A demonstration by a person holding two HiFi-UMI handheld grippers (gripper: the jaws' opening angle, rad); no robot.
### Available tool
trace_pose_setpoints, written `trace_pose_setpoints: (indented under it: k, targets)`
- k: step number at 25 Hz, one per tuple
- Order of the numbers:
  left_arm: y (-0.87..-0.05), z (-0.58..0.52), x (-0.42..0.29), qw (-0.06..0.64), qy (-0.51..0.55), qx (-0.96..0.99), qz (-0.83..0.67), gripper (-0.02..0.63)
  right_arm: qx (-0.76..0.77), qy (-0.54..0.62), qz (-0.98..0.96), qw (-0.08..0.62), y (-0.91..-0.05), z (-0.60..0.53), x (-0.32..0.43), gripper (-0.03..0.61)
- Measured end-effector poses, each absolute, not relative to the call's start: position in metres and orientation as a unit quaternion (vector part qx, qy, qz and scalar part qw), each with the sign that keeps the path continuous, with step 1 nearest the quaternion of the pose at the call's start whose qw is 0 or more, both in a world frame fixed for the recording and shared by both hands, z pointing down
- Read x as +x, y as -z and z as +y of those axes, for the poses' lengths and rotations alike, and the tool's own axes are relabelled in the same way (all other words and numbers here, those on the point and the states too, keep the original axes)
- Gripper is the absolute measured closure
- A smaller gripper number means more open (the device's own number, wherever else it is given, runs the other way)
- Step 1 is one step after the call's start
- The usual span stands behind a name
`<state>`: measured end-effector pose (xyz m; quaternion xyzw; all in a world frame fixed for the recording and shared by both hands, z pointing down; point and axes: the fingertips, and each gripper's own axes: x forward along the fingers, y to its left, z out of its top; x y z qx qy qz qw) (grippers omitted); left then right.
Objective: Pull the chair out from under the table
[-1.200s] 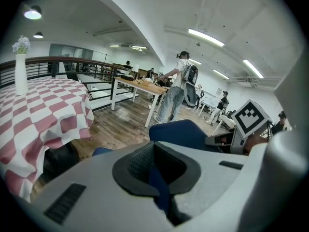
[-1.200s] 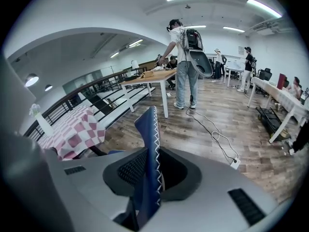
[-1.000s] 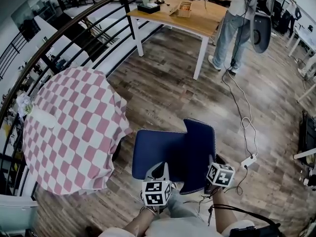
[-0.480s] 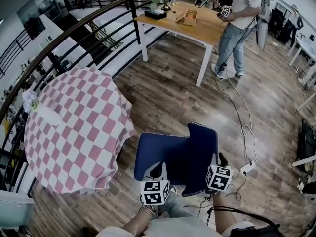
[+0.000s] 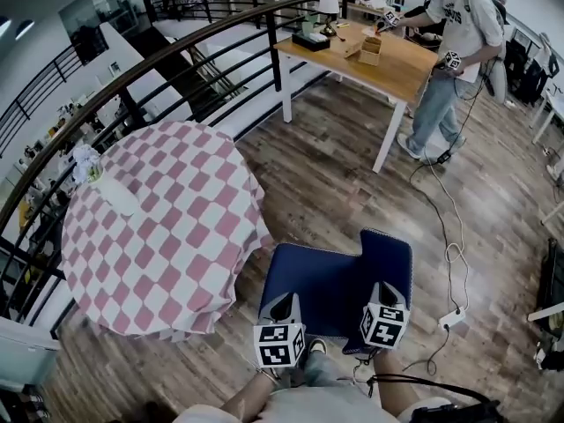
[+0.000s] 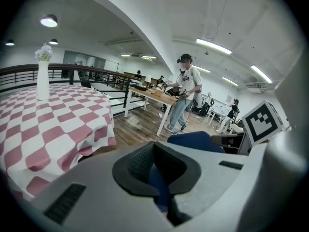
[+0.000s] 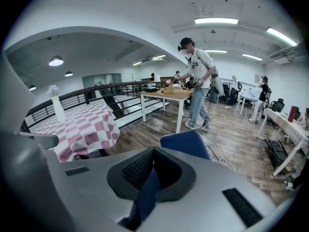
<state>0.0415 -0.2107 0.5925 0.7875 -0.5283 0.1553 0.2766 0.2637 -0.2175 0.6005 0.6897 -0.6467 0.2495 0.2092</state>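
Two grippers sit on the chair (image 5: 322,280), both at its near side: left gripper (image 5: 283,300) at the seat's near edge, right gripper (image 5: 385,291) at the backrest's near end. Chair stands just right of the round checked table (image 5: 167,227), seat's left edge just beside the cloth hem. Head view gives that layout, but the marker cubes hide the pads. Gripper views fill that in: left jaws pinched together w/ blue fabric between them. Right jaws have just been closing and are clamped on a blue edge too. Left gripper view also shows a vase (image 6: 43,79) upright on the table, far left.
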Motion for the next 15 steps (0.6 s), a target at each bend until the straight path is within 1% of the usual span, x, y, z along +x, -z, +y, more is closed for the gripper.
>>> trace_pose_setpoints:
  k: [10,15]
  targets:
    - [-0.581,-0.206,-0.057,0.269,-0.121,0.744,-0.6,0.611,0.592,-0.245,-0.735,0.221,-0.603,-0.238,0.133,0.558]
    - [-0.576,-0.195,-0.101,0.268,-0.107,0.719,-0.632,0.611,0.554,-0.23,-0.767,0.225,-0.597,-0.242,0.079,0.56]
